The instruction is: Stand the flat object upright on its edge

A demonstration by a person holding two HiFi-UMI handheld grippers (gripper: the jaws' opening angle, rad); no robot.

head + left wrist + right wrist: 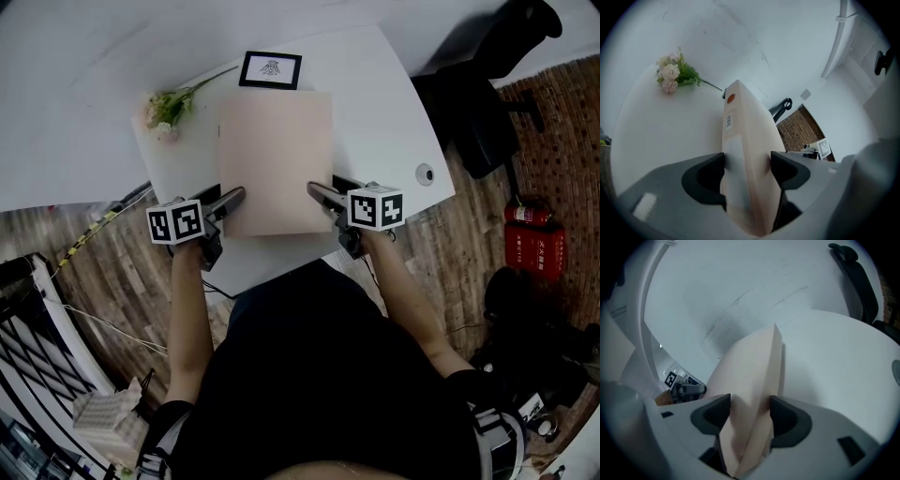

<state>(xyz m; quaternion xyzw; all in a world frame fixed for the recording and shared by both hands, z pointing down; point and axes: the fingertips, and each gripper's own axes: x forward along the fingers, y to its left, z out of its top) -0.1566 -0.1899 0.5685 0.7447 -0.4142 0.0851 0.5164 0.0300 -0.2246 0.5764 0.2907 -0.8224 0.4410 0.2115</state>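
Note:
A flat beige box (277, 159) shows its broad face to the head view, over the white table (394, 122). My left gripper (228, 202) grips its near left corner and my right gripper (323, 194) its near right corner. In the left gripper view the box (743, 140) runs away between the jaws, a labelled narrow edge towards me, and the left gripper (746, 164) is shut on it. In the right gripper view the box (754, 366) sits the same way in the right gripper (750, 411), pads against both faces. Whether its far edge touches the table is hidden.
A small bunch of pale flowers (167, 108) lies at the table's far left, and a black-framed picture (270, 69) stands beyond the box. A black office chair (487, 103) and a red fire extinguisher (527, 214) are to the right, on the wooden floor.

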